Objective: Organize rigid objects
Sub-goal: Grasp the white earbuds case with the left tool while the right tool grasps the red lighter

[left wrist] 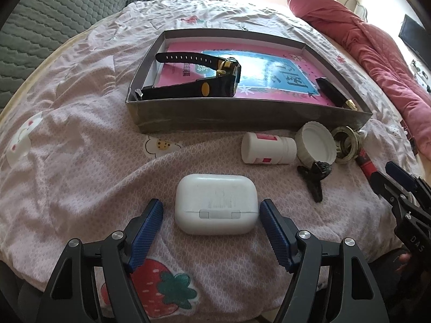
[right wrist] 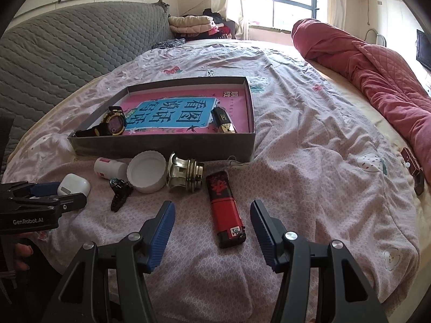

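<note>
The sorting looks partly done — two things already lie inside the grey box [right wrist: 167, 145], and six wait on the bedspread [right wrist: 309, 140] in front of it. In the box, on top of a pink and blue booklet [right wrist: 172, 113], a black and yellow watch [right wrist: 114, 123] rests toward the 9 o'clock end and a small black and gold piece [right wrist: 223, 121] toward the 3 o'clock end.

Still outside, seen from the right wrist: a white earbud case [left wrist: 215, 207], a small white bottle [left wrist: 266, 148] on its side, a white cap [right wrist: 146, 172] lying open side up, a black clip [right wrist: 120, 193], a shiny metal fitting [right wrist: 186, 175] and a red and black lighter [right wrist: 225, 210]. The row runs along the box's near wall, from 9 o'clock across to the middle.

The left gripper [left wrist: 211, 228] stands open with the earbud case between its blue pads, a clear gap on each side — nothing is grasped yet. The right gripper [right wrist: 212, 231] is also open, its pads apart either side of the lighter's near end, not touching it.

My reading is that both tools are lined up for a pick, the case for the left and the lighter for the right. After those, the bottle, cap, clip and fitting would remain, so well over half of the job seems still ahead.
</note>
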